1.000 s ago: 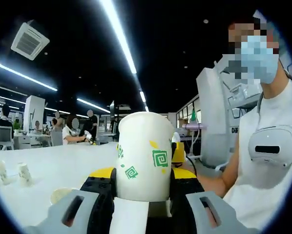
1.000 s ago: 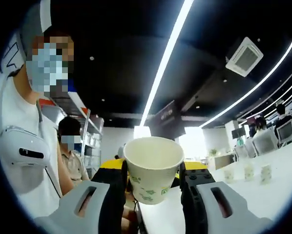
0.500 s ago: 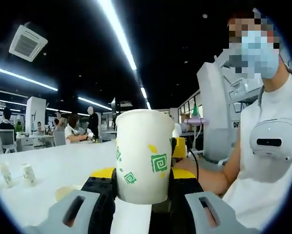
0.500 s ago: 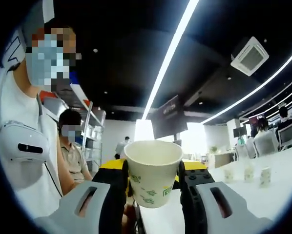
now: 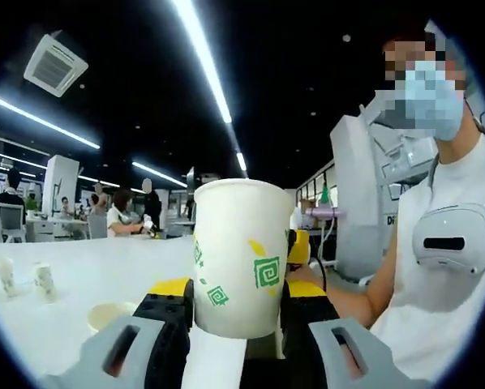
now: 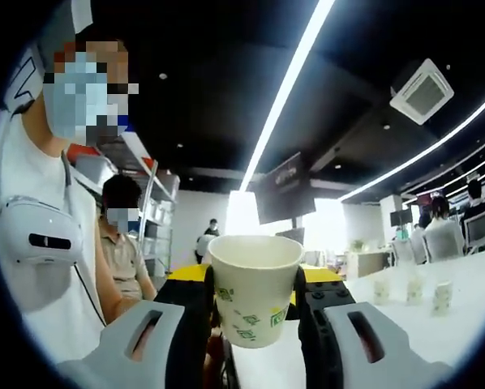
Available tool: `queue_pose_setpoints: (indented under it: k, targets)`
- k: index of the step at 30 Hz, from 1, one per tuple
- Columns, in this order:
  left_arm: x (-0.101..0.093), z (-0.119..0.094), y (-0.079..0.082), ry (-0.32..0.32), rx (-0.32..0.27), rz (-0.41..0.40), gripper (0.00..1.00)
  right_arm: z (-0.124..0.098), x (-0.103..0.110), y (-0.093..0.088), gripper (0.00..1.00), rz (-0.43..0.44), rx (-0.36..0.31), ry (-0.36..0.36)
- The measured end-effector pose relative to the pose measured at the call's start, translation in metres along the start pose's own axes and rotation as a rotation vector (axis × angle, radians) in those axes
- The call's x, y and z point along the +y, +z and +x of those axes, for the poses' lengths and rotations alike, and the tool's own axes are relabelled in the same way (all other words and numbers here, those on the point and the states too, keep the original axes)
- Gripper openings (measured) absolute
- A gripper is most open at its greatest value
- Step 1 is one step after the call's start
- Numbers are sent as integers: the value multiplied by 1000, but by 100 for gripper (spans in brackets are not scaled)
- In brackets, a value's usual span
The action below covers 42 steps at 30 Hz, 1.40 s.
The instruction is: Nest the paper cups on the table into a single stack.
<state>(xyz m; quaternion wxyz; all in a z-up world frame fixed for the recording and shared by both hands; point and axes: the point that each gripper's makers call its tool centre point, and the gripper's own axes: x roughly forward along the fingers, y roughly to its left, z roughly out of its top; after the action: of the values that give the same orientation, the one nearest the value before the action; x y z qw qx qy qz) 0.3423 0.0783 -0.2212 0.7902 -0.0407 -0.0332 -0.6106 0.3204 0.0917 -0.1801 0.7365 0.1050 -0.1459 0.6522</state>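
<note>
Paper cups: in the left gripper view, going left to right, 2 small white paper cups with faint print (image 5: 44,281) stand well off on the white table (image 5: 96,271), near its far left part, with bare tabletop between them and the next cup. A third white paper cup, seen from its open rim (image 5: 113,315), sits on the table just left of the left gripper (image 5: 234,312). That gripper's jaws are clamped on the sides of a tall white paper cup with green square-spiral marks (image 5: 240,258), held upright. The table's right edge runs just past the gripper; beyond it stands a person in a white top (image 5: 437,284).

In the right gripper view, the same person in a white top (image 6: 40,267) is at the left, a seated person (image 6: 122,251) behind. The right gripper (image 6: 255,312) has its jaws closed on a white paper cup with green marks (image 6: 254,288), mouth up and tilted toward the camera. To the right, 3 small paper cups (image 6: 411,293) stand apart on the table (image 6: 469,300), open surface all round them
</note>
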Motion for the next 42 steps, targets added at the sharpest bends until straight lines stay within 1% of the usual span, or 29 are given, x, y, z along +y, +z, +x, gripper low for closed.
queue_pose_setpoints:
  k: [2,4,9,11,14,17,21,25,27,30,36,42]
  targets:
    - [6,-3,1,31,-6,-7,54,0,-1,3,42,5,-7,1]
    - [13,-8,1,75,-12,-13,56,-1,-5,4,42,0,-5,-7]
    - [25,-19,-4,174,6,3,56,-4,-19,12,42,-9,3,-27]
    - [28,-25,-6,216,14,15,55,-5,-29,16,42,-23,17,-47]
    - [28,-30,-8,240,14,27,54,-5,-42,21,42,-36,31,-62]
    - [26,-35,-8,259,4,25,52,-3,-61,24,42,-57,62,-83]
    - [23,-41,-9,282,-3,30,50,0,-84,25,42,-59,91,-103]
    - [20,-43,-10,275,-24,38,46,4,-99,15,42,-46,127,-109]
    - [20,-42,-14,277,-21,14,46,7,-104,5,42,-41,154,-110]
    - [21,-43,-18,286,-14,13,46,11,-109,-11,42,-37,199,-108]
    - [21,-44,-22,293,-14,6,46,18,-114,-30,43,-69,270,-112]
    - [23,-47,-24,299,-17,-3,45,20,-112,-51,43,-108,334,-113]
